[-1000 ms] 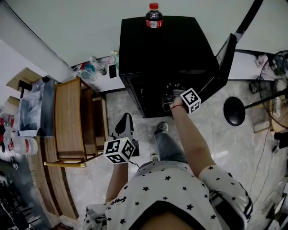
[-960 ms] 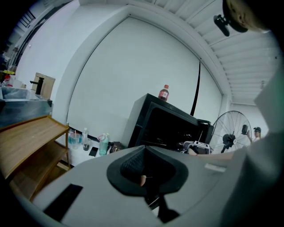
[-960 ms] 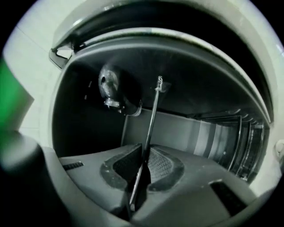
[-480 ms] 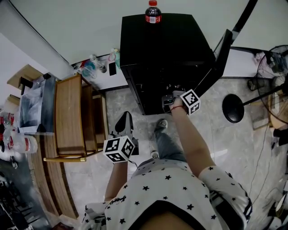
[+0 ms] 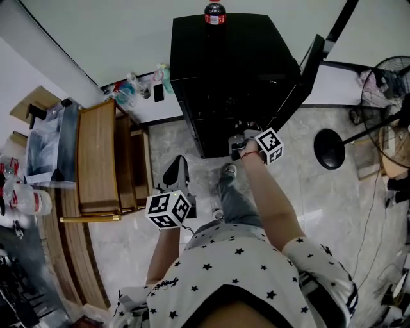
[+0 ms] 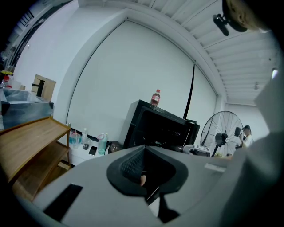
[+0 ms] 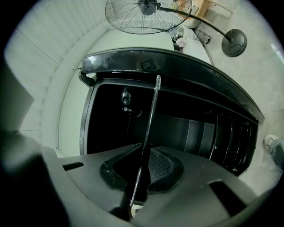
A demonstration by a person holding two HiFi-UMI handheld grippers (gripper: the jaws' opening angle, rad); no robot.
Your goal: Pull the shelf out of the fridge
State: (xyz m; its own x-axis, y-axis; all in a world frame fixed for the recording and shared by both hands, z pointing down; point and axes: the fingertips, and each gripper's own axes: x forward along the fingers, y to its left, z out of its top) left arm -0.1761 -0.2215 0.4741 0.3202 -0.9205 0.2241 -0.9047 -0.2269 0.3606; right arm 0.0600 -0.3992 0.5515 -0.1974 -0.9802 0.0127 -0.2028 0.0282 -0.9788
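Observation:
A black mini fridge (image 5: 230, 64) stands open, its door (image 5: 307, 64) swung to the right. My right gripper (image 5: 238, 146) is at the mouth of the fridge. In the right gripper view, the thin edge of the shelf (image 7: 150, 119) runs upright between the jaws of my right gripper (image 7: 143, 170), which is shut on it, with the dark fridge interior (image 7: 199, 128) behind. My left gripper (image 5: 176, 173) hangs low near my waist, away from the fridge. In the left gripper view, the left gripper (image 6: 144, 170) is shut with nothing in it.
A cola bottle (image 5: 214, 13) stands on top of the fridge. A wooden shelf unit (image 5: 99, 160) is to the left, with bottles (image 5: 138, 90) on a low white ledge beyond it. A standing fan (image 5: 384, 83) and its round base (image 5: 330, 148) are at the right.
The fridge has slid slightly up in the head view, so my right gripper sits a little further out from the opening. The left gripper has barely moved.

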